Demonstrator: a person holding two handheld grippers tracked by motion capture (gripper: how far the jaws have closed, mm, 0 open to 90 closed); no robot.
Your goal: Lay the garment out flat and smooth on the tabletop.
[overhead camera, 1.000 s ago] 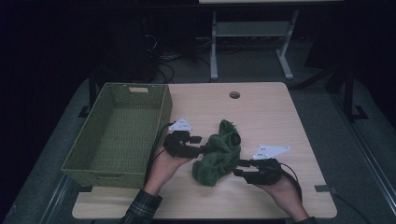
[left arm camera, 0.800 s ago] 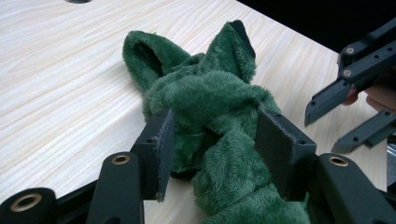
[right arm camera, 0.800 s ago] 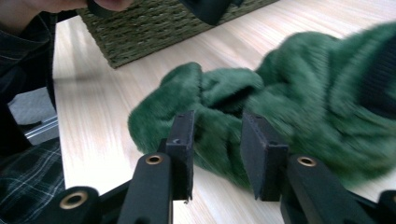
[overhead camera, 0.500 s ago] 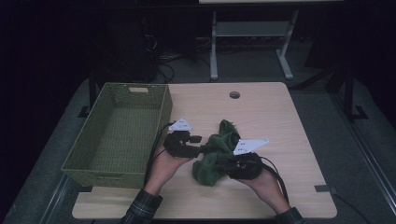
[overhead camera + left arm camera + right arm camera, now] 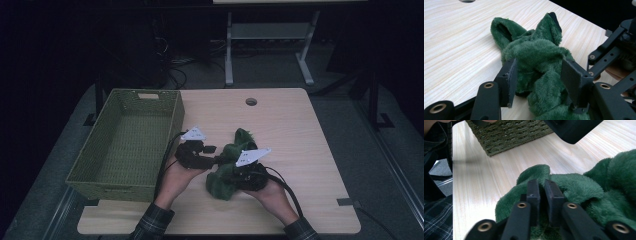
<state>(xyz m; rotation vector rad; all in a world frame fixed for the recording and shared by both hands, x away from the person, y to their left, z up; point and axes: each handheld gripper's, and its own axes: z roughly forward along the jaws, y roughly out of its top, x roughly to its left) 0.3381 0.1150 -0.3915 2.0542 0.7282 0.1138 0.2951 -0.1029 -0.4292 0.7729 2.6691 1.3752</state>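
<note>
A dark green fleece cloth [image 5: 239, 142] lies bunched on the wooden table [image 5: 295, 130], near its front middle. My left gripper [image 5: 219, 159] reaches into the cloth from the left. In the left gripper view a thick bunch of the cloth [image 5: 536, 55] fills the gap of the left gripper [image 5: 537, 75], and both pads press on it. My right gripper [image 5: 229, 176] comes from the right at the cloth's near end. Its jaws have just been closing. In the right gripper view the right gripper [image 5: 542, 187] stands almost together, pinching a thin fold of the cloth [image 5: 579, 187].
An empty green woven basket [image 5: 175, 120] stands on the table's left side, its corner [image 5: 511, 135] close behind the cloth. A round cable hole [image 5: 251, 101] sits at the table's far middle. Bare tabletop lies to the right and behind the cloth.
My right gripper has moved left into the cloth's near end and its jaws have drawn together on a fold. The left gripper has stayed put on the cloth.
</note>
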